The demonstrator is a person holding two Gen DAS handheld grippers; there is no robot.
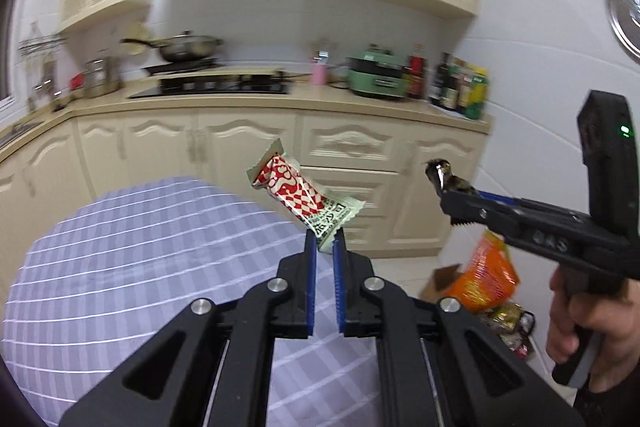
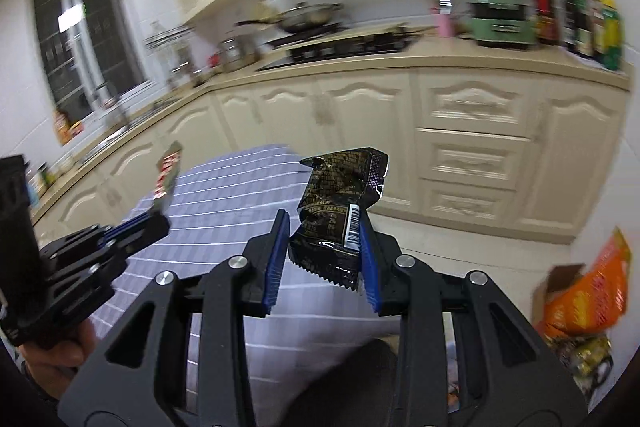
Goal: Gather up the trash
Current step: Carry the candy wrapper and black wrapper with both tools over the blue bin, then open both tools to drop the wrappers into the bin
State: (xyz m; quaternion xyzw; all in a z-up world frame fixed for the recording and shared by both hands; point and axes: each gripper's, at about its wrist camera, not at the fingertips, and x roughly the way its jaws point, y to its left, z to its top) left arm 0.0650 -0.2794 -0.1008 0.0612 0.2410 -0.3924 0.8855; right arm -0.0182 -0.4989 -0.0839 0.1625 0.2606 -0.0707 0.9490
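Observation:
My left gripper (image 1: 324, 241) is shut on the corner of a red-and-white snack wrapper (image 1: 298, 193), held in the air past the far edge of the checked tablecloth (image 1: 120, 247). My right gripper (image 2: 323, 219) is shut on a crumpled black-and-gold wrapper (image 2: 340, 203), also lifted off the table. Each view shows the other tool: the right gripper (image 1: 452, 205) with its dark wrapper (image 1: 438, 173) at the right, the left gripper (image 2: 156, 217) with the red wrapper (image 2: 168, 173) at the left. On the floor to the right, a cardboard box (image 2: 556, 279) holds an orange bag (image 2: 588, 299) and other wrappers.
Cream cabinets (image 1: 344, 143) run behind the table. The counter carries a hob with a pan (image 1: 188, 47), a green appliance (image 1: 376, 77) and several bottles (image 1: 452, 83). A person's hand (image 1: 592, 323) grips the right tool. Tiled floor lies between table and cabinets.

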